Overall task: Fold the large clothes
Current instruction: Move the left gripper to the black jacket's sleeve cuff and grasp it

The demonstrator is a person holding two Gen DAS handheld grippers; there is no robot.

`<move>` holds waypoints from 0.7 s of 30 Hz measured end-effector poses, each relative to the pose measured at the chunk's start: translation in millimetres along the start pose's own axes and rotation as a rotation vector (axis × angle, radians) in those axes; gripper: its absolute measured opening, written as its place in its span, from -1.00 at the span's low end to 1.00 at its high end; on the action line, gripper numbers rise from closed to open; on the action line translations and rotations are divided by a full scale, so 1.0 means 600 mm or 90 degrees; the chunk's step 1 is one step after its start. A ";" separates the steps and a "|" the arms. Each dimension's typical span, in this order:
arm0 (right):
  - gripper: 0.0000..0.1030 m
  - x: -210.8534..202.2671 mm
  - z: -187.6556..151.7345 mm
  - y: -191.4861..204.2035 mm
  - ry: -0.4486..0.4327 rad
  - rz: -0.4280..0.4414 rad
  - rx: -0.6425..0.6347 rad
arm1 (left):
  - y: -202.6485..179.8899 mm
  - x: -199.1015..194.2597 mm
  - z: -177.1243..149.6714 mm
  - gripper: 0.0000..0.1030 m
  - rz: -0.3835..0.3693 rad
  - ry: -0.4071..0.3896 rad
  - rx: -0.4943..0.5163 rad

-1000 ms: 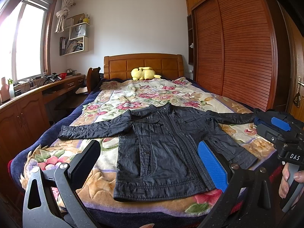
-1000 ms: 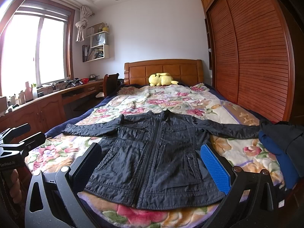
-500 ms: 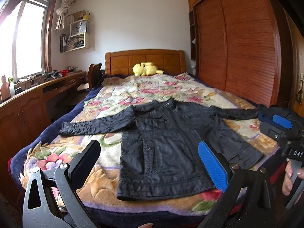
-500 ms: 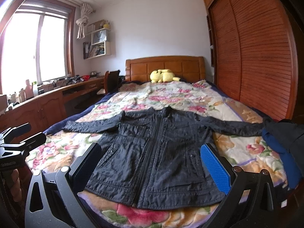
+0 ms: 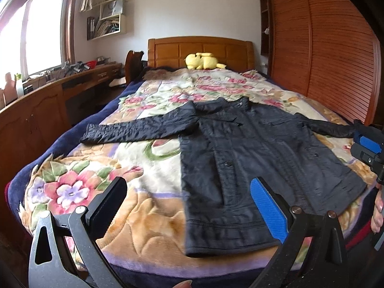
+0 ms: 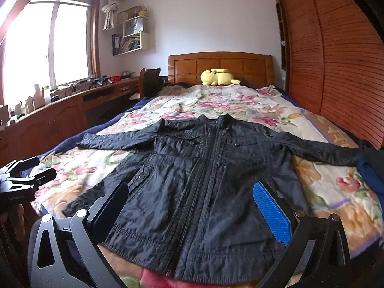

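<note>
Both hand-held grippers, left gripper (image 5: 189, 210) and right gripper (image 6: 192, 212), have been lowered nearer the bed; they are held wide open and empty. The black quilted jacket (image 6: 206, 175) is laid flat, sleeves spread, on the floral blanket (image 5: 134, 168), untouched, so folding is judged not yet begun.

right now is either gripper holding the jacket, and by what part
Nothing is held. The left gripper and right gripper are both open, short of the jacket lying flat.

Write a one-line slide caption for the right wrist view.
Open right gripper hovers over a black quilted zip-front jacket spread flat, sleeves outstretched, on a floral blanket; yellow plush toy by the wooden headboard.
</note>
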State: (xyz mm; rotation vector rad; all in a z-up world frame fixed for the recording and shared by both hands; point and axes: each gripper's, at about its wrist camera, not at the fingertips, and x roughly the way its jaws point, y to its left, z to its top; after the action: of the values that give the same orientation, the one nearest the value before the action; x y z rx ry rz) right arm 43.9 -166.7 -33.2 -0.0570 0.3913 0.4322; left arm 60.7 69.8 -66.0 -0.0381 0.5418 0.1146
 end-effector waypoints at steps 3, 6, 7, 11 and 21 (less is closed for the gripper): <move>1.00 0.037 0.003 0.003 0.008 0.014 -0.008 | 0.023 0.026 -0.006 1.00 0.004 0.010 0.000; 1.00 0.074 0.001 0.002 0.020 0.032 -0.010 | 0.045 0.048 -0.010 1.00 0.014 0.019 0.001; 1.00 0.091 0.002 0.004 0.025 0.038 -0.016 | 0.056 0.057 -0.011 1.00 0.018 0.024 -0.001; 1.00 0.150 0.009 0.020 0.045 0.071 -0.043 | 0.096 0.097 -0.013 1.00 0.027 0.045 -0.020; 1.00 0.295 0.048 0.068 0.083 0.144 -0.105 | 0.196 0.180 -0.008 1.00 0.060 0.091 -0.061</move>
State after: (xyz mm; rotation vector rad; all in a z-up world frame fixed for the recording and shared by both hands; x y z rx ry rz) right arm 185.2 -55.7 -73.2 -0.2037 0.4914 0.6868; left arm 136.1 196.7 -126.9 -0.1141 0.6810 0.2312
